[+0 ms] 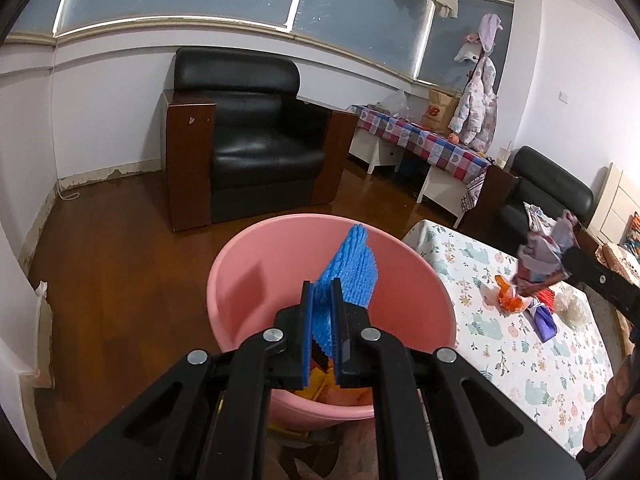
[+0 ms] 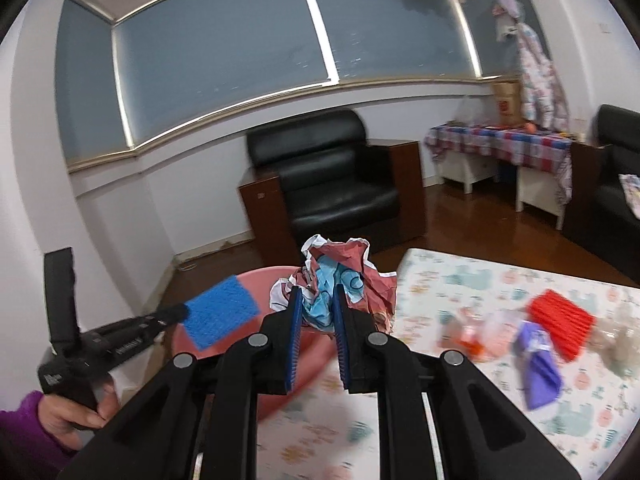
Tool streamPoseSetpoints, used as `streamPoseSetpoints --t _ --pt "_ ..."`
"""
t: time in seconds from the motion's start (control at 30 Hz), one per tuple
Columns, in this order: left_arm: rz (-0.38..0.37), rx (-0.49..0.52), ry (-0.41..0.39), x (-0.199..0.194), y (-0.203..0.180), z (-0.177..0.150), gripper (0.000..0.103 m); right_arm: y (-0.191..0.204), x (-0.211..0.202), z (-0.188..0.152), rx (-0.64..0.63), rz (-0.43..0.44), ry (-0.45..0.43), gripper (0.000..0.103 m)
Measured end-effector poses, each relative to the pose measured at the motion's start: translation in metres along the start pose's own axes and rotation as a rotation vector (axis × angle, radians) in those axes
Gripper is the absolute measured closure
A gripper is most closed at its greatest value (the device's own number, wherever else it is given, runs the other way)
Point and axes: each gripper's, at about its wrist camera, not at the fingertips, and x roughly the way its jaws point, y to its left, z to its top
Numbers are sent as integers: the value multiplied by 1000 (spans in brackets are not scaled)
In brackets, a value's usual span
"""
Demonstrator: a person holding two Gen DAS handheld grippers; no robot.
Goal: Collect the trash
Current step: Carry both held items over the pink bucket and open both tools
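Crumpled printed paper wad [image 2: 340, 280] clamped between right gripper [image 2: 318, 308] pads, held up above the table edge, pink basin [image 1: 256, 272] just past it at 10 o'clock in the right wrist view. Blue textured sheet [image 1: 352, 268] pinched in left gripper [image 1: 323, 308], jaws nearly together on it, hanging over the basin mouth, yellow-orange scraps already at the bottom. Looks like drop-off step for both: next, probably release blue sheet, bring wad over the rim and release, then back to the floral tablecloth [image 1: 520, 360] for red ribbed piece [image 2: 560, 316], purple wrapper [image 2: 538, 364], orange wrapper [image 1: 510, 298] at 3 o'clock.
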Motion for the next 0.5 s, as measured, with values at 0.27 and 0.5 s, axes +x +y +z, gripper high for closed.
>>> streamPoseSetpoints --t 0.27,0.5 --pt "7 -15 8 1 9 -1 96 22 41 -1 20 93 84 88" --pt "-7 -39 18 4 13 -2 96 22 64 -12 65 118 158 88"
